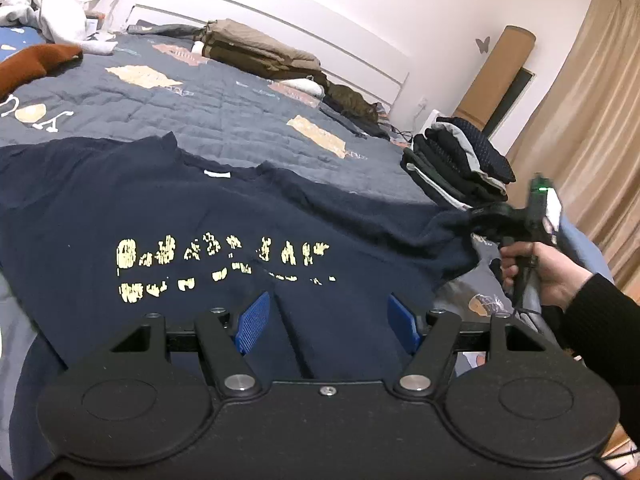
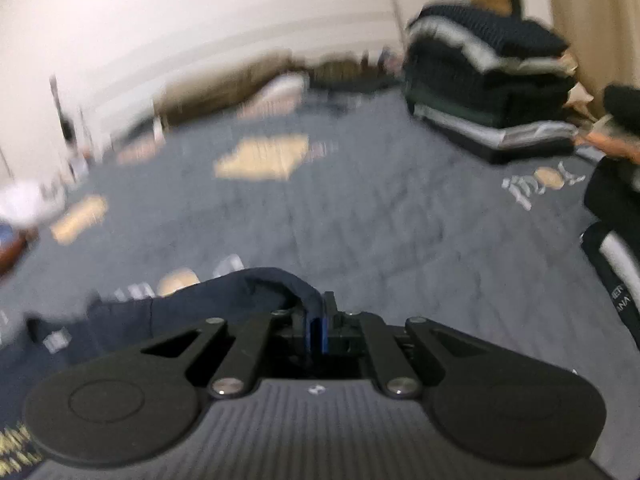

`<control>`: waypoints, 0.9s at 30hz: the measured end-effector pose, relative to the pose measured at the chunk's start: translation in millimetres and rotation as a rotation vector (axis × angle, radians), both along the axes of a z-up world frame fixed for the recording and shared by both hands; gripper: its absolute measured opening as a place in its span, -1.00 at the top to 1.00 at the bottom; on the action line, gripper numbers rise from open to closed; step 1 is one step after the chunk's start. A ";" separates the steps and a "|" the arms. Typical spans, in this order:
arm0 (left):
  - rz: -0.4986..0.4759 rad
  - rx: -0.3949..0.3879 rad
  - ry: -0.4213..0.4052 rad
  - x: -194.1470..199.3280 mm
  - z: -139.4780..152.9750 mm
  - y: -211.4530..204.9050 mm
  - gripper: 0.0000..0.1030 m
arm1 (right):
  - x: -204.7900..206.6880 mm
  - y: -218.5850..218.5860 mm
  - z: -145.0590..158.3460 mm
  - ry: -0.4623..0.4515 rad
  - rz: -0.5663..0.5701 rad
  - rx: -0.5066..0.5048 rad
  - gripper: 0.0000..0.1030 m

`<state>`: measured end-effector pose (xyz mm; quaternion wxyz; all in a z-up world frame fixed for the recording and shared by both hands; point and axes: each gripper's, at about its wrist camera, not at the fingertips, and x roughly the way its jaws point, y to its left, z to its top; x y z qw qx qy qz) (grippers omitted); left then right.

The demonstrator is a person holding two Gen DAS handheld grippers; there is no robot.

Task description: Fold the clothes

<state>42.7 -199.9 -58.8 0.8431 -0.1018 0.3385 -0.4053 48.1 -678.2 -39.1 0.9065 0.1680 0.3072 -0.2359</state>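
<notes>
A navy T-shirt (image 1: 192, 216) with cracked yellow lettering lies spread face up on the grey-blue quilt (image 1: 224, 120). My left gripper (image 1: 328, 322) hovers over the shirt's lower part, open, its blue pads (image 1: 254, 326) standing apart on either side of a raised crease in the cloth. At the right, a hand in a black sleeve (image 1: 560, 276) holds my right gripper (image 1: 478, 216), which is shut on the shirt's right sleeve. In the blurred right wrist view, that gripper (image 2: 318, 332) pinches a navy sleeve edge (image 2: 280, 280) that arches up over its blue pads.
A stack of folded dark clothes (image 1: 460, 164) (image 2: 488, 92) sits at the bed's right side. Khaki folded bedding (image 1: 256, 50) lies along the headboard. A rust garment (image 1: 32, 64) and white clothes (image 1: 48, 16) lie far left. Beige curtains (image 1: 592, 120) hang beyond the bed.
</notes>
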 end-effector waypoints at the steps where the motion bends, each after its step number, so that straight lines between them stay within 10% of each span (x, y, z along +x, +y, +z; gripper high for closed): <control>1: -0.001 0.000 -0.001 0.0 0.0 0.2 -0.25 | 1.8 -3.0 -5.4 0.032 -0.006 -0.003 0.83; 15: -0.039 -0.026 -0.008 -12.2 5.3 -4.8 -0.25 | -90.7 24.3 8.4 -0.066 0.032 0.013 0.08; 27: -0.045 -0.028 -0.016 -15.4 7.6 -6.4 -0.26 | -65.0 30.8 -40.8 0.019 0.031 0.038 0.06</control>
